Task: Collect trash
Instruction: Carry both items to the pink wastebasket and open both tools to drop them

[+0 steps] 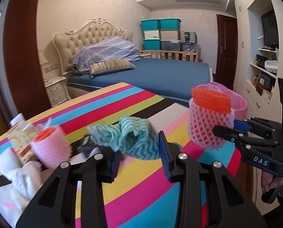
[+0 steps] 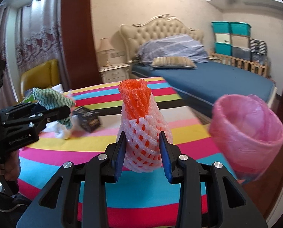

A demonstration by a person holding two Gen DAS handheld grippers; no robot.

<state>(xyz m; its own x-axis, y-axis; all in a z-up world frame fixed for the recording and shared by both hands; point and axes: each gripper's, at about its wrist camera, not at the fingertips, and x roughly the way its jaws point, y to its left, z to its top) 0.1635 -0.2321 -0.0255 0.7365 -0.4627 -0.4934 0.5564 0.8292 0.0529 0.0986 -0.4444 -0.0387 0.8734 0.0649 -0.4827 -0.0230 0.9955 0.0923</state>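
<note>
My left gripper is shut on a green-and-white zigzag cloth and holds it above the striped table; it also shows in the right wrist view. My right gripper is shut on a pink foam fruit net with an orange net inside, seen also in the left wrist view. A bin with a pink bag liner stands at the table's right edge, just right of the held net.
On the table's left lie another pink foam net, a labelled bottle, white tissues and a small dark box. A blue bed is behind, shelves at the right, a yellow chair at the left.
</note>
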